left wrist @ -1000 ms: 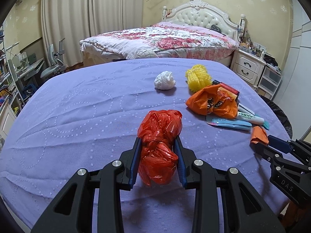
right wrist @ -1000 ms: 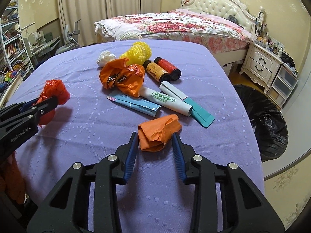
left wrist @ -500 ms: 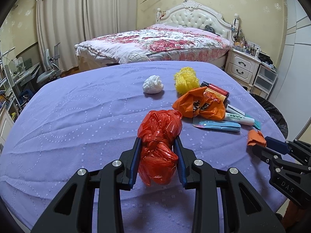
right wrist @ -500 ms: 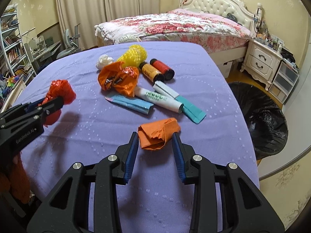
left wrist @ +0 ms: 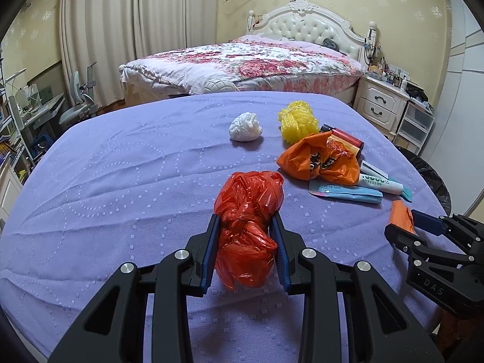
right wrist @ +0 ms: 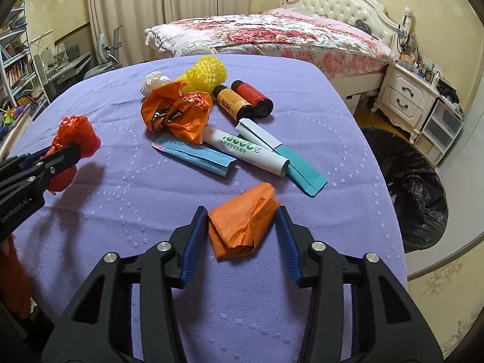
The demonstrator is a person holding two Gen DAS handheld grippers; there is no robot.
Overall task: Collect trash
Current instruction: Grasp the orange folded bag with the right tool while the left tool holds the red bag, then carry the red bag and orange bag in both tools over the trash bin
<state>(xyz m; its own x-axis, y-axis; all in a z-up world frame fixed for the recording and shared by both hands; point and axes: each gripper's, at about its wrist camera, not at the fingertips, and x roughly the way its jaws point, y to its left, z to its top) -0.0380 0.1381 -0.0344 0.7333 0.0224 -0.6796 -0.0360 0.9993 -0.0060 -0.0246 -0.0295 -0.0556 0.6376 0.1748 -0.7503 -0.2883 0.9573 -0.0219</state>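
Note:
My left gripper is shut on a knotted red plastic bag and holds it above the purple tablecloth. It also shows in the right wrist view. My right gripper is around a crumpled orange paper wad lifted over the table; its blue pads sit beside the wad with a small gap on the right side. The wad also shows in the left wrist view.
On the table lie an orange bag, a yellow net ball, a white wad, two small bottles, a tube and flat packets. A black-lined bin stands right of the table. A bed is behind.
Both grippers have risen and pulled back from the table with their loads. The right jaws look slightly wider around the orange wad than before.

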